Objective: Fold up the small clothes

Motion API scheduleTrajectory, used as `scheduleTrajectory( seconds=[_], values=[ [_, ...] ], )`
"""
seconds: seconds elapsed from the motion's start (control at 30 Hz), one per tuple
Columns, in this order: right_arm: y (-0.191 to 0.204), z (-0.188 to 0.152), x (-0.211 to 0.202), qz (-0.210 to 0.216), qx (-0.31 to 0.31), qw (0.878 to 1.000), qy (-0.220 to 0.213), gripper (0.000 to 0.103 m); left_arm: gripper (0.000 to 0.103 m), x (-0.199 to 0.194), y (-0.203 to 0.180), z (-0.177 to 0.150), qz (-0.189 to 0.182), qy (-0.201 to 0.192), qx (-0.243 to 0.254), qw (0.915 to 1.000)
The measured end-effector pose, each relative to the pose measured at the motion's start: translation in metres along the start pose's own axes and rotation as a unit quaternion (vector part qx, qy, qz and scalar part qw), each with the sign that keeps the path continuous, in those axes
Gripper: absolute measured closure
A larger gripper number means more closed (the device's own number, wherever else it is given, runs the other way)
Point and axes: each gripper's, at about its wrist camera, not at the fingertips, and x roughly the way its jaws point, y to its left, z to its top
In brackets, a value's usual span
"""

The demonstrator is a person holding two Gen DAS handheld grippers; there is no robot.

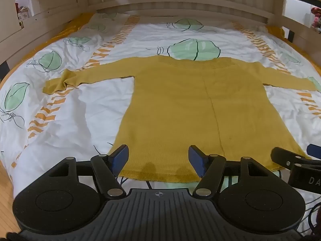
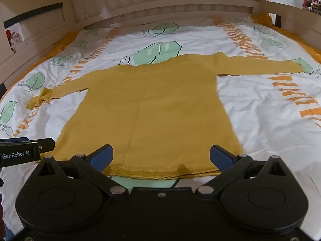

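A mustard yellow long-sleeved sweater (image 1: 184,104) lies flat on the bed with both sleeves spread out; it also shows in the right wrist view (image 2: 152,108). Its left sleeve end (image 1: 58,84) is bunched. My left gripper (image 1: 158,154) is open, hovering over the left part of the hem (image 1: 160,175). My right gripper (image 2: 161,154) is open over the right part of the hem (image 2: 164,173). Each gripper shows at the edge of the other's view: the right one (image 1: 297,160) and the left one (image 2: 22,150).
The sweater lies on a white quilt (image 1: 76,108) with green leaf prints and orange stripes. A wooden headboard (image 1: 180,2) and side rails (image 2: 30,40) enclose the bed. Wooden floor (image 1: 5,182) shows at the lower left.
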Motion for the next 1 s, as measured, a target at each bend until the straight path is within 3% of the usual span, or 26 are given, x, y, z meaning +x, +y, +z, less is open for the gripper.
scheduleTrajectory(
  seconds=[0.27,0.3,1.0],
  values=[
    [0.0004,-0.0019,-0.0002,-0.002,0.003,1.000,-0.009,0.001,0.039,0.0044,0.0048,-0.0049,-0.001,0.004,-0.002,1.0000],
    [-0.0011,-0.0014,0.0073,0.002,0.003,1.000,0.006,0.001,0.039,0.0046,0.0054,-0.0057,-0.001,0.004,-0.002,1.0000],
    [-0.0021,-0.0053,0.0070,0.007,0.015,1.000,0.018,0.001,0.039,0.0079,0.0011,-0.0047,0.000,0.020,0.000,0.9998]
  ],
)
